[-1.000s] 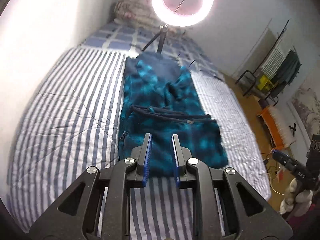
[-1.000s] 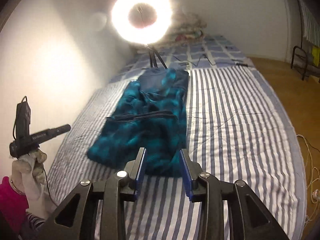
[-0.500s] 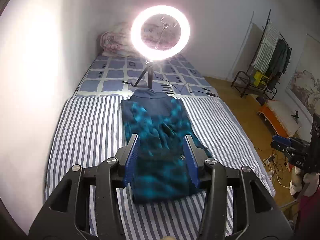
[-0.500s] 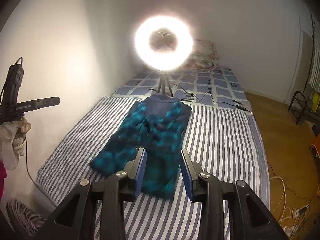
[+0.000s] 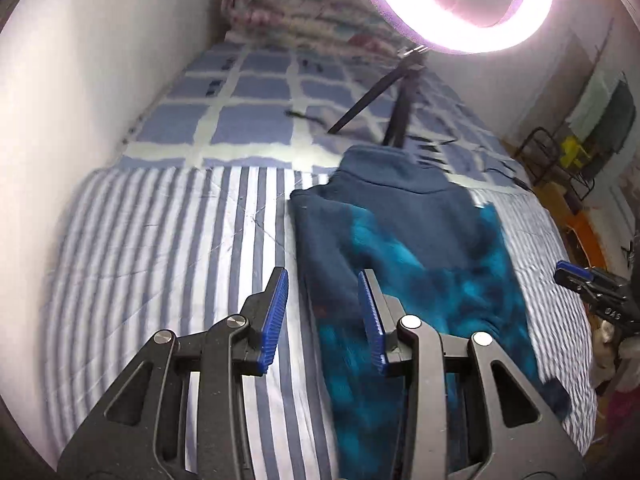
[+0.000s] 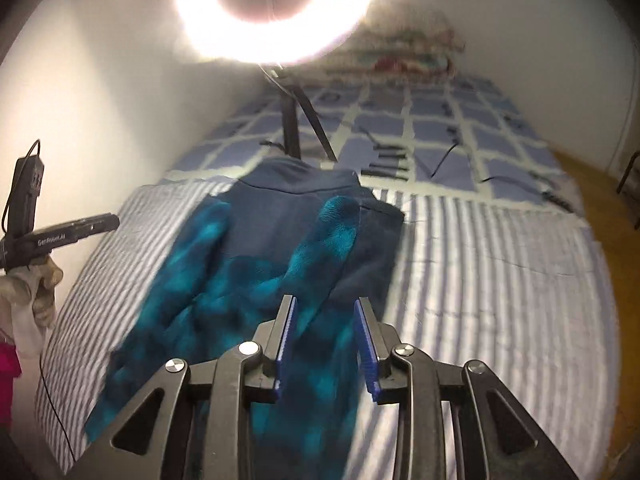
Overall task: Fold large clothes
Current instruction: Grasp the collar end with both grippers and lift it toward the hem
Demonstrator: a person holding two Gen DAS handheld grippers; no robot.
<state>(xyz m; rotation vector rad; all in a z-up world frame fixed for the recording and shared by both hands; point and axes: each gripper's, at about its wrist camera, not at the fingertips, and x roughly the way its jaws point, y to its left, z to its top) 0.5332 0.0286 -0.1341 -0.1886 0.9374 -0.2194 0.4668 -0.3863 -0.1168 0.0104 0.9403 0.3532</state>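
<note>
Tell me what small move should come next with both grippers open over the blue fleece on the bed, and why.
Probably lower the left gripper onto the fleece's near left edge and close. Both grippers hold nothing: the left one hangs astride that edge over the striped blanket, and the right gripper hangs over the garment's right side. The fleece lies long and narrow, sleeves folded in, collar toward the ring light, so a lengthwise fold looks due.

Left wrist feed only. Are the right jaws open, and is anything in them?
Observer: The right gripper is open and empty, with its jaws above the jacket's near right part.
Operator: Where does my gripper sit relative to the jacket?
Observer: The left gripper is out left of the jacket, on the wall side. It's held by a gloved hand.
</note>
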